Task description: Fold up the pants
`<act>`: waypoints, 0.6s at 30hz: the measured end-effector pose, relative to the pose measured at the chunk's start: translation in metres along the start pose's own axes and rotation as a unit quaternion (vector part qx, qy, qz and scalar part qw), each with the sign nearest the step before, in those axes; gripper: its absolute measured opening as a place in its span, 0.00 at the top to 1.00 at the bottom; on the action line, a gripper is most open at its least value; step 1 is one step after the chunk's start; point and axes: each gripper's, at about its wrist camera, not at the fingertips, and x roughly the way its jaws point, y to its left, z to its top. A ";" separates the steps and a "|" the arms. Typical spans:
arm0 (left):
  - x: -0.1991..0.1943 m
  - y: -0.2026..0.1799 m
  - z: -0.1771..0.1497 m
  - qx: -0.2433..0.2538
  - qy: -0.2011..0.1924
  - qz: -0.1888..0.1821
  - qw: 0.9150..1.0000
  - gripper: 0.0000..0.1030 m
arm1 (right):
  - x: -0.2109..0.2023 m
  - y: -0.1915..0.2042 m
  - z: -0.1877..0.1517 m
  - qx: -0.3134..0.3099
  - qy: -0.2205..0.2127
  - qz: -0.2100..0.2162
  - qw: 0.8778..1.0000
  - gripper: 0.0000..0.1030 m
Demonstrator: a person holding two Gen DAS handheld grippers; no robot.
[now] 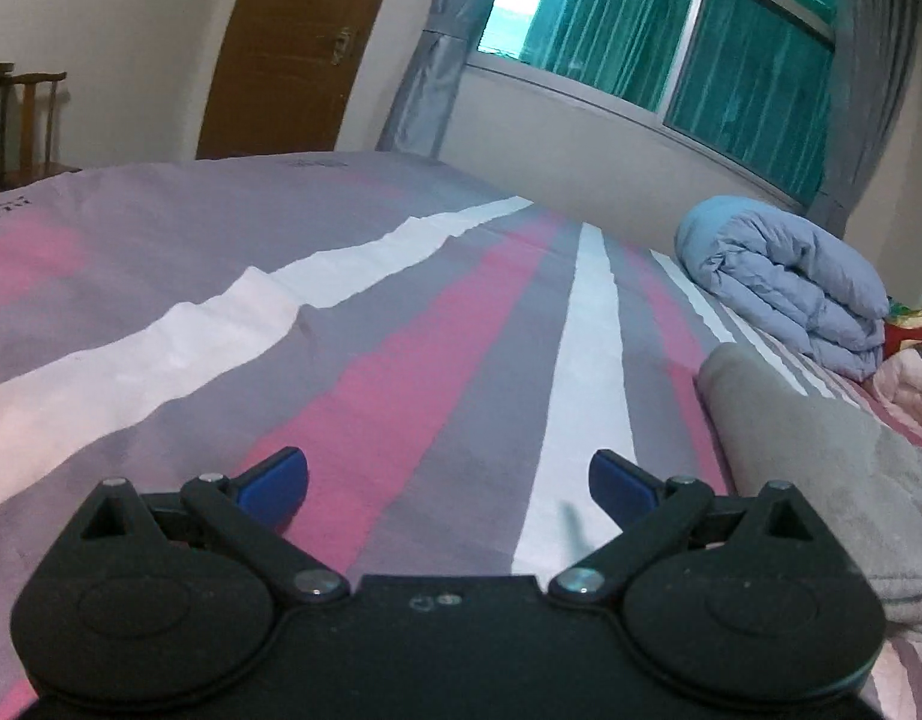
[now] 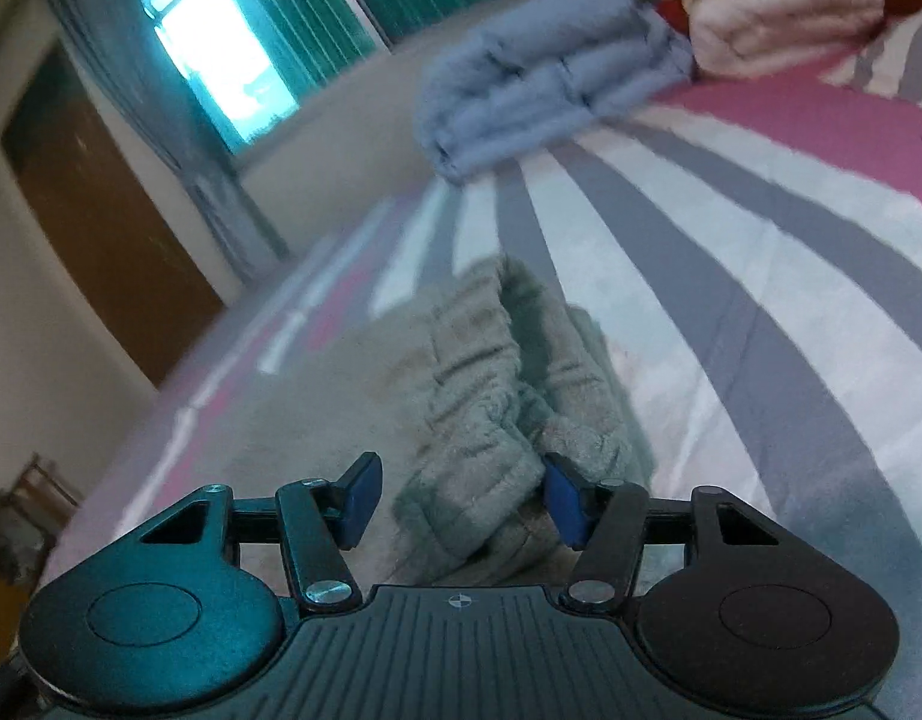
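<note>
Grey-beige fleece, thick and ribbed at the waistband: the pants [image 2: 461, 384] lie bunched on the bed [image 2: 760, 276], straight ahead of the right tongs [image 2: 461, 501] at their twelve o'clock. These tongs stand part open, the gathered waistband between the blue pads without being pinched, as far as the blur lets me tell. In the left view the pants [image 1: 820, 468] show only as a soft mound at three o'clock, while the left tongs [image 1: 449, 489] gape wide over bare striped sheet, holding nothing.

The cloth looks light, limp and plush. It should drape rather than hold a crease, and grip well without slipping. The elastic waistband is the firmest edge, so it seems the best hold, one corner per hand. A puffy blue quilt [image 1: 784, 282] sits rolled at one o'clock.
</note>
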 end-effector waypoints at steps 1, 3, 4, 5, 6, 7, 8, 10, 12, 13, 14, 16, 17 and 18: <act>0.002 0.002 0.001 -0.002 0.002 -0.002 1.000 0.08 | 0.004 0.001 0.005 -0.006 0.004 -0.009 1.000 0.43; 0.004 0.007 -0.005 -0.008 0.005 -0.006 1.000 0.08 | 0.011 0.008 0.008 -0.020 0.016 -0.020 0.999 0.54; 0.001 0.008 -0.010 -0.011 0.005 -0.006 1.000 0.08 | 0.013 0.011 0.010 -0.025 0.019 -0.026 0.999 0.66; 0.000 0.008 -0.011 -0.013 0.006 -0.006 1.000 0.08 | 0.014 0.011 0.013 -0.026 0.021 -0.020 0.999 0.74; -0.002 0.008 -0.012 -0.013 0.006 -0.006 1.000 0.08 | 0.013 0.008 0.015 -0.015 0.024 0.001 1.000 0.75; -0.002 0.007 -0.012 -0.013 0.006 -0.005 1.000 0.08 | 0.013 0.008 0.018 -0.010 0.024 0.010 1.000 0.76; -0.004 0.006 -0.012 -0.012 0.006 -0.004 1.000 0.08 | 0.010 0.010 0.021 -0.018 0.016 0.014 1.000 0.77; -0.004 0.007 -0.012 -0.013 0.005 -0.003 1.000 0.08 | -0.009 0.016 0.027 -0.026 -0.021 0.035 0.999 0.77; -0.003 0.007 -0.012 -0.013 0.006 -0.003 1.000 0.08 | -0.028 0.013 0.031 -0.021 -0.061 0.043 0.997 0.78; -0.003 0.007 -0.012 -0.012 0.007 -0.003 1.000 0.08 | -0.032 0.006 0.032 -0.009 -0.068 0.047 0.997 0.78; -0.002 0.007 -0.011 -0.011 0.008 -0.002 1.000 0.08 | -0.027 -0.003 0.031 0.001 -0.061 0.036 0.998 0.78; -0.002 0.006 -0.011 -0.009 0.010 0.001 1.000 0.08 | -0.005 -0.026 0.022 0.029 -0.012 0.007 0.999 0.77; -0.002 0.005 -0.011 -0.008 0.010 0.002 1.000 0.08 | 0.005 -0.038 0.015 0.043 0.005 -0.002 0.999 0.77; -0.002 0.005 -0.012 -0.008 0.011 0.003 1.000 0.08 | 0.006 -0.048 0.010 0.055 0.003 -0.002 0.998 0.76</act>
